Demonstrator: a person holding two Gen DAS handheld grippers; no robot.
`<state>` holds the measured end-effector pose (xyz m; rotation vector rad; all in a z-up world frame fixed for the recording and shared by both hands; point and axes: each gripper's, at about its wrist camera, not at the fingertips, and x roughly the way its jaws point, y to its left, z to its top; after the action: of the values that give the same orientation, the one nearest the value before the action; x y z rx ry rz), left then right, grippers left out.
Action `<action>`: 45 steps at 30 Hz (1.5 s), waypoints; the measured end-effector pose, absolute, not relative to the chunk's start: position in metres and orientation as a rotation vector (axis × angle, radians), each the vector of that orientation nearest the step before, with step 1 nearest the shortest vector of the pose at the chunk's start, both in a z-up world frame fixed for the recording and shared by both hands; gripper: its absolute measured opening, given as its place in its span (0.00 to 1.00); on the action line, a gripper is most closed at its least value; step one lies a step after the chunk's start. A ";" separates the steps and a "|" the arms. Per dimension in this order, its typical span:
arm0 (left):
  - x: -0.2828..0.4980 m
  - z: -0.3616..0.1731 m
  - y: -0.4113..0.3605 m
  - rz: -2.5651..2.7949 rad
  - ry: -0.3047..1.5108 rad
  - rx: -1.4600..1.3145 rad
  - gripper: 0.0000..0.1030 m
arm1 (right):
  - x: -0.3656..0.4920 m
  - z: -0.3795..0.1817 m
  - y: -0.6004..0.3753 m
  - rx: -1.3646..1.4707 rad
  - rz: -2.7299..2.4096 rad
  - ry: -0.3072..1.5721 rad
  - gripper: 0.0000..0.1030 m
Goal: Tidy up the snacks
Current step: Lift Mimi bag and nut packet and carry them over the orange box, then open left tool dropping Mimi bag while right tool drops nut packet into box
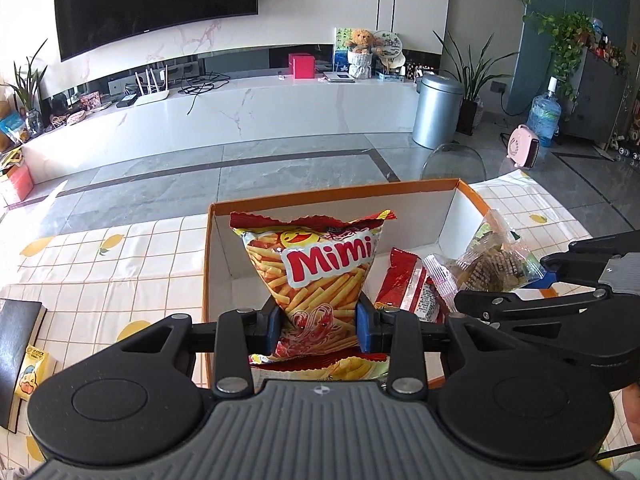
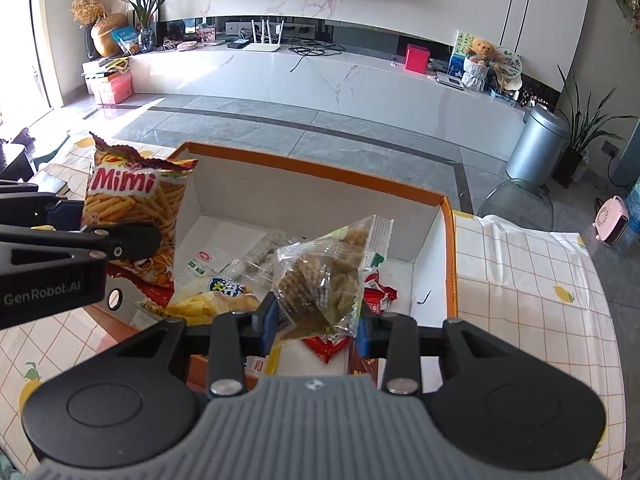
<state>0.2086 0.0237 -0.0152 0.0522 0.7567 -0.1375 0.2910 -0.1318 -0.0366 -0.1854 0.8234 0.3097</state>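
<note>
My left gripper [image 1: 319, 326] is shut on a red and yellow Mimi snack bag [image 1: 316, 272] and holds it upright over the left part of the orange-rimmed white box [image 1: 332, 196]. The Mimi bag also shows in the right wrist view [image 2: 136, 204]. My right gripper [image 2: 316, 322] is shut on a clear packet of brown crackers [image 2: 324, 276] above the box [image 2: 320, 168]. That packet also shows in the left wrist view [image 1: 492, 264], held by the right gripper [image 1: 548, 276]. Several snack packets lie in the box, among them a red one [image 1: 404, 284].
The box stands on a table with a white checked lemon-print cloth [image 2: 532, 280]. A black book [image 1: 16, 344] and a small yellow card [image 1: 34, 372] lie at the left. A clear chair back [image 1: 452, 160] stands beyond the table's far edge.
</note>
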 end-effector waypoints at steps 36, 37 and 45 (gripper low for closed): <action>0.264 -0.057 0.001 -0.154 0.891 0.197 0.41 | 0.344 -0.102 -0.122 -0.230 0.263 1.042 0.38; 0.263 -0.057 0.001 -0.152 0.887 0.197 0.43 | 0.343 -0.101 -0.122 -0.234 0.262 1.039 0.40; 0.257 -0.047 0.002 -0.147 0.850 0.202 0.70 | 0.337 -0.093 -0.121 -0.267 0.260 1.014 0.49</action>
<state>0.2568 0.0017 -0.0471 0.2023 0.8501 -0.1467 0.3366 -0.1214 -0.0926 -0.2675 1.0138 0.2604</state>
